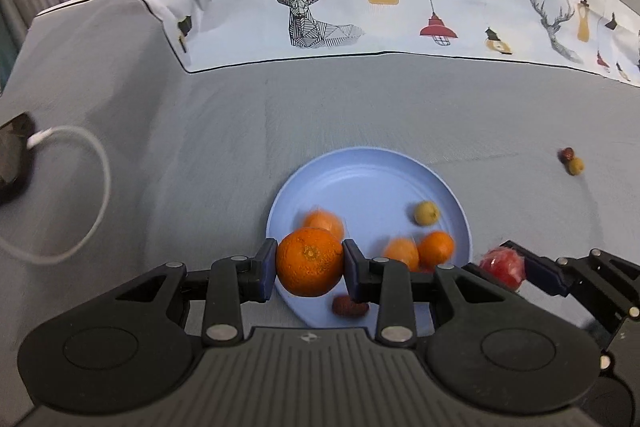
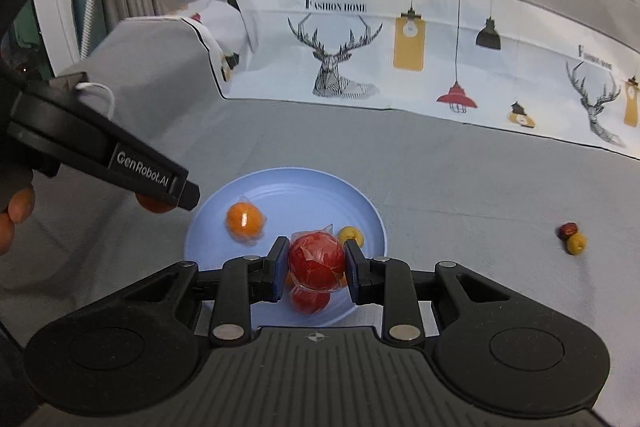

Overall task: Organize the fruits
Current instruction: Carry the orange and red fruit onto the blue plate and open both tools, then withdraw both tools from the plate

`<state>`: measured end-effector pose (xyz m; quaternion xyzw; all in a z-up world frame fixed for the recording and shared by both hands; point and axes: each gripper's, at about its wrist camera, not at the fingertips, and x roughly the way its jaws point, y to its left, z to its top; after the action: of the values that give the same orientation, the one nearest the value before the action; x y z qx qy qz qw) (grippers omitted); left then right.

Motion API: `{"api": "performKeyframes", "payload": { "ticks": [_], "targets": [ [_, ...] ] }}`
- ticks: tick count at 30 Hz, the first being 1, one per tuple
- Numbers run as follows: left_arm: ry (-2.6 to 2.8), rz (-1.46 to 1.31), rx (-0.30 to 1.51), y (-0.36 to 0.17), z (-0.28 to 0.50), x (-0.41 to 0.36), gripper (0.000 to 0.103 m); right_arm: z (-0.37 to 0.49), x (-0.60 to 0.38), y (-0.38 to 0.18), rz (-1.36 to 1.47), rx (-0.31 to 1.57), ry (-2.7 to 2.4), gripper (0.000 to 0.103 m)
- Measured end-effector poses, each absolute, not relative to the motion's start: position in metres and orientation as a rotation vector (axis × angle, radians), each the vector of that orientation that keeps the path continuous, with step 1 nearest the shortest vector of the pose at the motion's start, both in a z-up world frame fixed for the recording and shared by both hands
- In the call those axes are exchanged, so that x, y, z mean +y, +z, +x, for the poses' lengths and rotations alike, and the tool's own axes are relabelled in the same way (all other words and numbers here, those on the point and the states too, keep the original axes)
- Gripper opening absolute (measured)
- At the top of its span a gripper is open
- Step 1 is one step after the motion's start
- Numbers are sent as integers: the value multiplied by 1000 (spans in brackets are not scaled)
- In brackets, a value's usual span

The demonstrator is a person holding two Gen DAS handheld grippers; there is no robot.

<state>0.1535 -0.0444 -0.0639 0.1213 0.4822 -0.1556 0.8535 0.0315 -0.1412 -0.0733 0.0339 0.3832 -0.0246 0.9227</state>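
Left tongs (image 1: 309,269) are closed to a moderate gap on a large orange (image 1: 309,263), the blue pads pressing its two sides; the fruit is round, with dimpled peel and the stem scar facing the camera, and it hangs over the 7 o'clock rim of the blue plate (image 1: 360,167). Right tongs (image 2: 316,267) are clamped at a similar width on a red fruit (image 2: 317,261) wrapped in crinkled clear film, held above the near part of the same plate (image 2: 288,183). In the left wrist view the right tongs (image 1: 505,267) appear at 3 o'clock with the red fruit between the pads, just off the plate's edge. The plate is round, smooth and shallow with a raised rim, and rests on a grey woven bed cover (image 1: 200,147). On the plate lie a film-wrapped small orange (image 2: 245,221), a yellow-green round fruit (image 2: 352,235), further orange fruits (image 1: 436,247) blurred in the left view, and a dark red wrinkled fruit (image 1: 349,307) near the 6 o'clock edge. Well apart from the plate, at 3 o'clock on the cover, a dark red fruit (image 2: 568,229) touches a yellow one (image 2: 576,243). A white cable (image 1: 92,187) loops at 9 o'clock. A printed panel with deer and lamp motifs (image 1: 320,7) crosses the far side.
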Motion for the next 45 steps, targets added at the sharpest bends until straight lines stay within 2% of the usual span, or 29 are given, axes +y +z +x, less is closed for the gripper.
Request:
{"api": "performKeyframes", "payload": {
  "ticks": [10, 12, 14, 15, 16, 19, 22, 27, 31, 34, 45],
  "targets": [
    [-331, 293, 1041, -103, 203, -67, 38, 78, -151, -114, 59, 842, -36, 30],
    [-346, 290, 1038, -107, 208, -69, 51, 84, -152, -120, 56, 854, -34, 30],
    [-366, 287, 995, -105, 209, -71, 99, 92, -152, -124, 53, 855, -16, 32],
    [-359, 290, 962, -102, 207, -70, 103, 95, -152, -125, 49, 859, -7, 39],
    [-356, 293, 924, -97, 204, -69, 103, 98, -151, -125, 45, 867, -6, 54],
    [-366, 330, 910, -87, 194, -64, 103, 96, -151, -117, 47, 880, -8, 83],
    [-313, 317, 946, -83, 175, -43, 103, 73, -149, -103, 73, 890, -11, 93],
    [-245, 246, 1022, -70, 113, 3, 103, 8, -146, -78, 166, 905, -35, 94],
    [-206, 250, 1014, -58, 71, 27, 103, -38, -134, -55, 182, 864, -76, 99],
    [-187, 286, 1005, -54, 51, 36, 103, -61, -124, -39, 152, 814, -65, 102],
    [-227, 204, 947, -21, -6, 44, 103, -118, -103, 0, 56, 670, -65, 102]
  ]
}}
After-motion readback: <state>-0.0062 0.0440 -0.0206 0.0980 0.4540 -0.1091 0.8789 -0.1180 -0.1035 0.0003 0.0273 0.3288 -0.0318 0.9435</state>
